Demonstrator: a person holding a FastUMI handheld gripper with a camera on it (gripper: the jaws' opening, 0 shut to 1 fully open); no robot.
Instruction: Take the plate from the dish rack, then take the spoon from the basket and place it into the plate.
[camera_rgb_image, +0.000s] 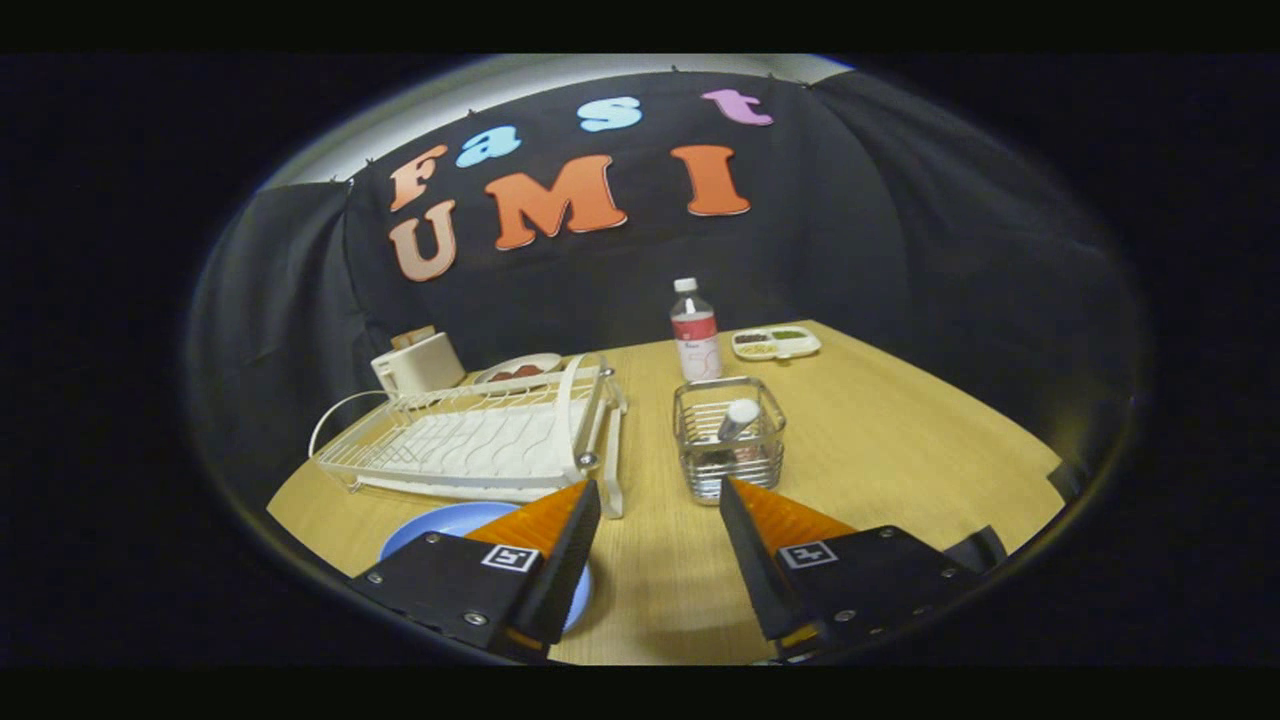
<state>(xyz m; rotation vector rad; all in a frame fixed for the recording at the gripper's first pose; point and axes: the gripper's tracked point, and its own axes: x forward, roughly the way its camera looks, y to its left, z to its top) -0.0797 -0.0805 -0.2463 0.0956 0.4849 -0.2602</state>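
A: Where's the gripper (660, 492)?
B: Fingers spread apart over bare table (900, 440), holding nothing.
A: The plate (440, 525)?
B: Flat under the left finger, just before the rack (470, 440).
A: Basket (729, 438)?
B: Just ahead of the right finger (spoon (738, 418) handle poking up).

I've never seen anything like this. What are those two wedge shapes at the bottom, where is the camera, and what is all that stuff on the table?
The two wedges are the fingers of a hand-held gripper; a person carries it, with no robot arm involved. The camera rides on the gripper and looks forward along the fingers, and its fisheye lens bends the scene into a round shape.

The fingers are spread apart and hold nothing. They hang over a wooden table. Just ahead of them stands a wire basket with a utensil handle sticking up from it, probably the spoon. Beside it is a white dish rack. A blue plate lies flat on the table, partly under one finger. Farther back stand a bottle, a white tray of food and a toaster.
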